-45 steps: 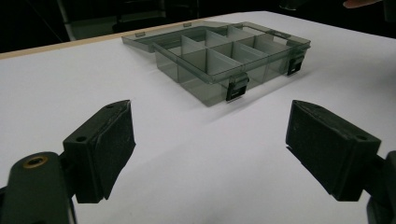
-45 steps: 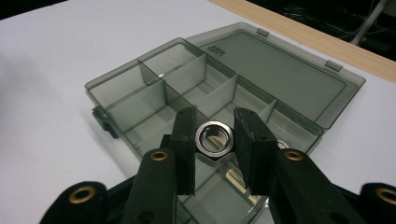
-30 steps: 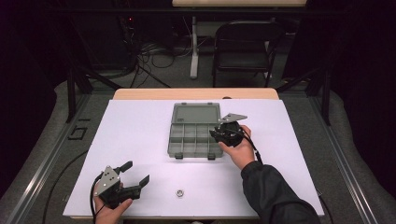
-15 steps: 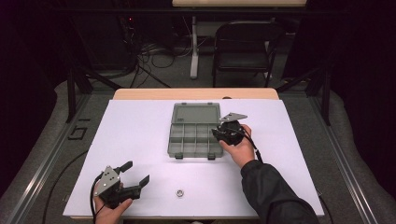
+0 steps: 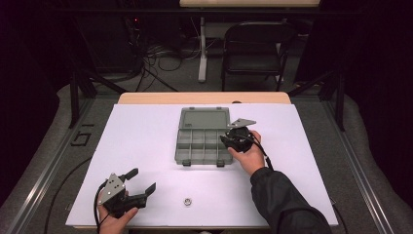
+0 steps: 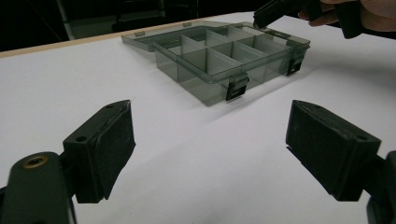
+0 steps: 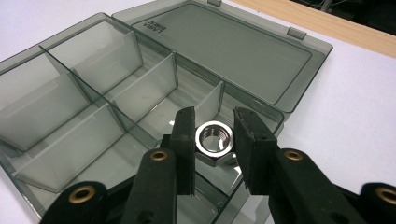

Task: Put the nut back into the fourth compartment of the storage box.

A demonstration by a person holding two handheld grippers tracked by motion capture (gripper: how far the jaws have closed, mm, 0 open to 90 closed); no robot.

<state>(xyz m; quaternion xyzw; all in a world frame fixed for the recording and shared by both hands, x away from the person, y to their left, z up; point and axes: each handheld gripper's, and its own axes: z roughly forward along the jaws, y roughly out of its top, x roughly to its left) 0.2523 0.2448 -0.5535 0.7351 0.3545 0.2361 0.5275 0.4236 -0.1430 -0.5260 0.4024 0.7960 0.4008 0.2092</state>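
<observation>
Nut (image 7: pixel 213 141) clamped in my right gripper (image 7: pixel 214 140) over the organizer box (image 7: pixel 140 88), lid lettering unreadable, second nut (image 5: pixel 186 201) on table (image 5: pixel 146 141), left gripper (image 6: pixel 210 149) apart.

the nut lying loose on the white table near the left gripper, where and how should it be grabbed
Judging by its pose, come straight down from above and close the jaws on two opposite outer flats. The loose hex nut lies flat with its hole facing up, apart from the organizer box, with bare table around it. The left gripper is nearest, and its jaws stand open.

Shiny steel hex nut (image 7: pixel 214 138), flat, above open grey compartment box (image 7: pixel 56 107)
</observation>
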